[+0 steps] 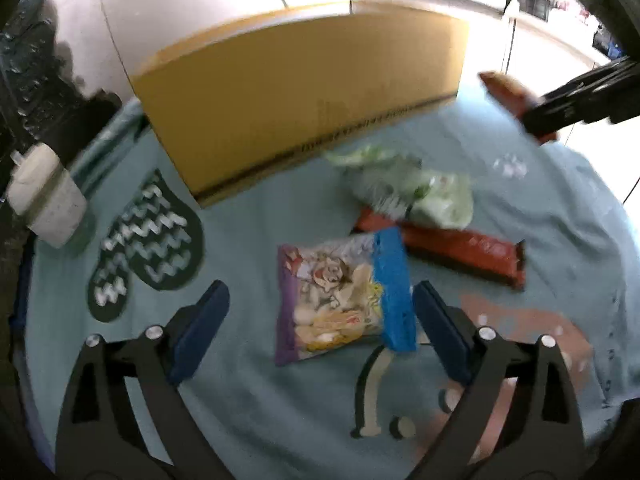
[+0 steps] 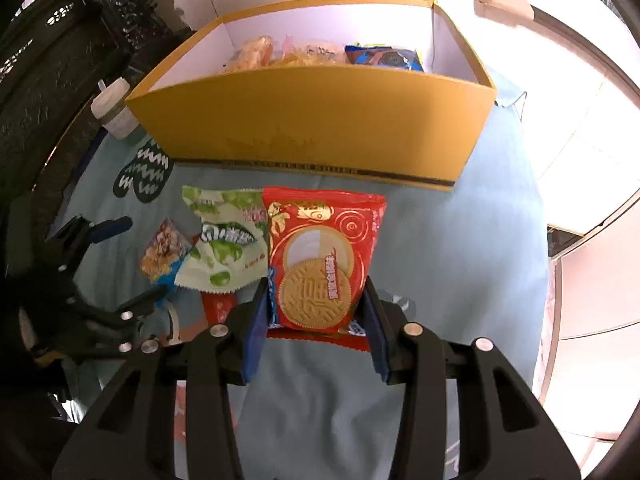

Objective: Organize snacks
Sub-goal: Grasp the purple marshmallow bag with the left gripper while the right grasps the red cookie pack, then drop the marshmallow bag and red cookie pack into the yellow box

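The right hand-held gripper (image 2: pixel 316 316) tilts steeply down in the lower middle of its own view, blue pads pinching one red foil biscuit packet with a round golden biscuit printed on it (image 2: pixel 320 260), lifted clear of the pale blue printed cloth (image 2: pixel 460 248) over the worktop. The left hand-held gripper (image 1: pixel 320 320) also angles down, low in its frame, jaws spread wide and gripping nothing; one purple-and-blue cartoon snack pouch (image 1: pixel 344 300) lies on the cloth between the pads, touching neither as far as I can see. Above and right of it sits one crumpled pale green wrapper (image 1: pixel 416 192), overlapping one long red bar-shaped packet (image 1: pixel 460 252). One open yellow cardboard box with a white lining (image 2: pixel 320 128) fills the upper centre, several packets inside, too jumbled to count. One white lidded cup (image 1: pixel 48 196) stands at the left edge.
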{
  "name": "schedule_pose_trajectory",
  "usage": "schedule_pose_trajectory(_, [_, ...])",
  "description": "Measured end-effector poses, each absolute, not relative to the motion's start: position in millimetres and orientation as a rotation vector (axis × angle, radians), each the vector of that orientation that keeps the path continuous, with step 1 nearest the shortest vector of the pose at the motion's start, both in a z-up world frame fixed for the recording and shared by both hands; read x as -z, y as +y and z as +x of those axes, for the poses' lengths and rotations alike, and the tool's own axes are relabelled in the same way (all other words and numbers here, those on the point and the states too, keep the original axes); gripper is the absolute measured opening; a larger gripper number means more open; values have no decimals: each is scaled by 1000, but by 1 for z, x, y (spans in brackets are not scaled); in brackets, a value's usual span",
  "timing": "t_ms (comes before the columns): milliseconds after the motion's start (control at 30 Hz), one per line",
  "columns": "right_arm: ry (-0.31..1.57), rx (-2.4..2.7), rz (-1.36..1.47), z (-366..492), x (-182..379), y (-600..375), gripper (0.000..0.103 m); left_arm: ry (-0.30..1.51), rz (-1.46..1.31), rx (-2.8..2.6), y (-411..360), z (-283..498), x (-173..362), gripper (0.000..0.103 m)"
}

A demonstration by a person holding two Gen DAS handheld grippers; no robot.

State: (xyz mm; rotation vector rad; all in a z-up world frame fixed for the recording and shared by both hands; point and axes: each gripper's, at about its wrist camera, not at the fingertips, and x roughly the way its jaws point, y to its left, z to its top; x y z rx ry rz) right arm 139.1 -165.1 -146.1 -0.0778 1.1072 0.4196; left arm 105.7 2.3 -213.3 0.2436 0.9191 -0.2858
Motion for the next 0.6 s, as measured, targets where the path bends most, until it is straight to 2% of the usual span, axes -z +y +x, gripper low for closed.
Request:
schedule_pose_trajectory(33, [1111,-416,-82,137,147,-166,44,931,249,286,1,107,217,89])
schedule_pose_trajectory(67, [1112,-412,-84,135,147,-167,44,923,239,294,1,107,216,52])
schedule_pose_trajectory(167, [1112,-399,-72,133,148,-172,44,892,134,328,5,105,202,39])
schedule_pose_trajectory(433, [1112,-399,-40,128,150,-177,44,734,79,357,6,83,143,38])
schedule_pose_trajectory(600, [1049,-441,-32,130,124,-172,44,635,85,320,10,79,102,38])
